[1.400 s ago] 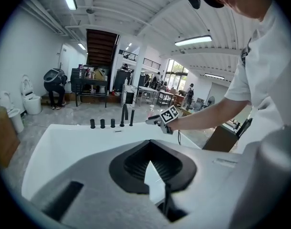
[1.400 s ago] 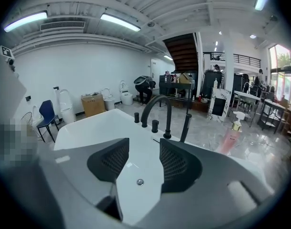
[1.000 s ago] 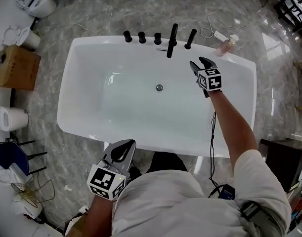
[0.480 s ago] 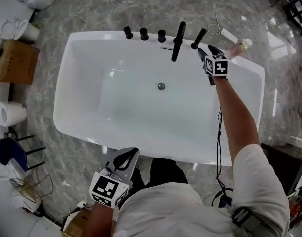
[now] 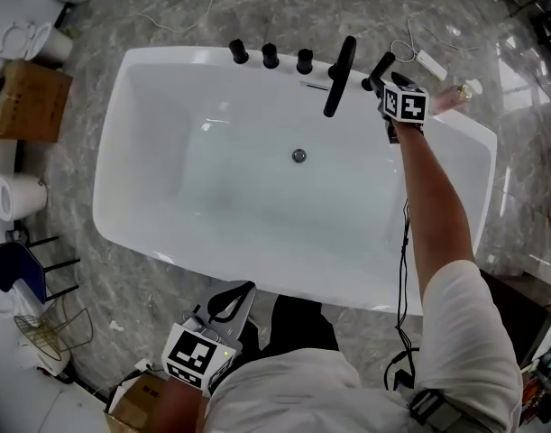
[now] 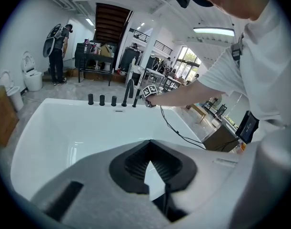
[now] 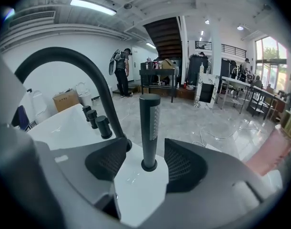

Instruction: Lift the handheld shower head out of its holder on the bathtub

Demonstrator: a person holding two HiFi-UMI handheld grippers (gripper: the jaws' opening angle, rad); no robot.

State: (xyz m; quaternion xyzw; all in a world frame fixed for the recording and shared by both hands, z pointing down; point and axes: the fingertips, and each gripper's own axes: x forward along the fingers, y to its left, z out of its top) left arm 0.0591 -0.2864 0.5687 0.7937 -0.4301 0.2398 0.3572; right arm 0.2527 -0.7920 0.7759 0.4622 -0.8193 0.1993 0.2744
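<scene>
Two views in turn after the head view, where the right gripper point(image 5: 388, 84) is reaching to the far rim of the bathtub point(image 5: 122, 197) and the left gripper point(image 5: 232, 298) is hovering off the near rim. Left gripper view: jaws are sitting tip to tip, gripping nothing. Right gripper view: jaws, just opening, are standing wide around the upright handheld shower head point(image 7: 149, 123), seated in its holder point(image 7: 149, 165), pads clear.

The white rectangular bathtub point(image 5: 167, 179) has a smooth, glossy finish. The cylindrical black handheld shower head point(image 7: 149, 128) and the arched black tap spout point(image 7: 112, 113) look like matt metal. The grey veined stone floor point(image 5: 284, 7) is polished and reflective. The brown box point(image 5: 27, 102) is matt cardboard.
</scene>
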